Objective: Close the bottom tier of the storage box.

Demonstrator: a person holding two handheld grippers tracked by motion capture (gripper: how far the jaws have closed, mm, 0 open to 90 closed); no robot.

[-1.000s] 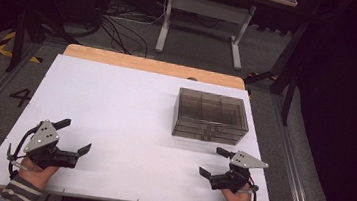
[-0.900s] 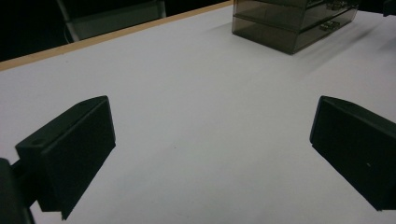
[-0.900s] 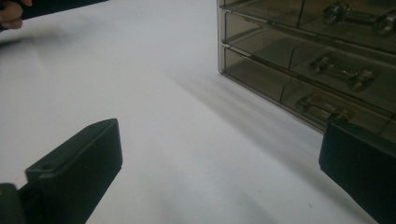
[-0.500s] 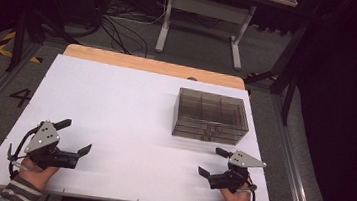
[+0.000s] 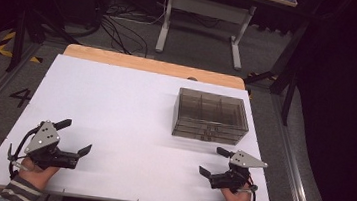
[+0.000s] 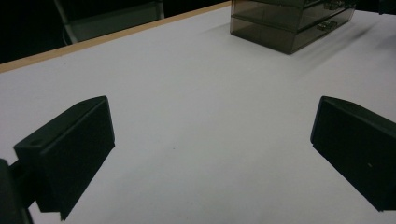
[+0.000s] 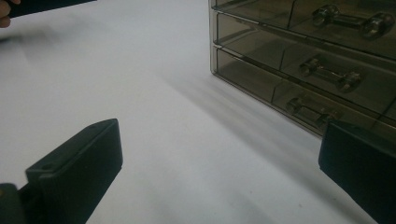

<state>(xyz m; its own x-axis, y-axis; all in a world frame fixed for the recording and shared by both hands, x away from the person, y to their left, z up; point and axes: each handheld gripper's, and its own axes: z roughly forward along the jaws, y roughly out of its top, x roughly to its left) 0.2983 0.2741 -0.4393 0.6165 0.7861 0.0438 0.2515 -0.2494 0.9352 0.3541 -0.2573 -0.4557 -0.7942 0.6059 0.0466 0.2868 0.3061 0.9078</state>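
Both grippers rest low on the white worktop (image 5: 131, 100), the left gripper (image 5: 75, 138) and right gripper (image 5: 216, 161) each with fingers spread wide, holding nothing. The smoky drawer box (image 5: 211, 116) stands just beyond the right gripper, near the worktop's far right side.

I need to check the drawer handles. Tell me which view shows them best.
The right gripper view: the drawer handles appear close, as clear bars stacked on the smoky drawer box front. The high view shows the box from above, handles tiny. The left gripper view shows it far off, handles barely visible.
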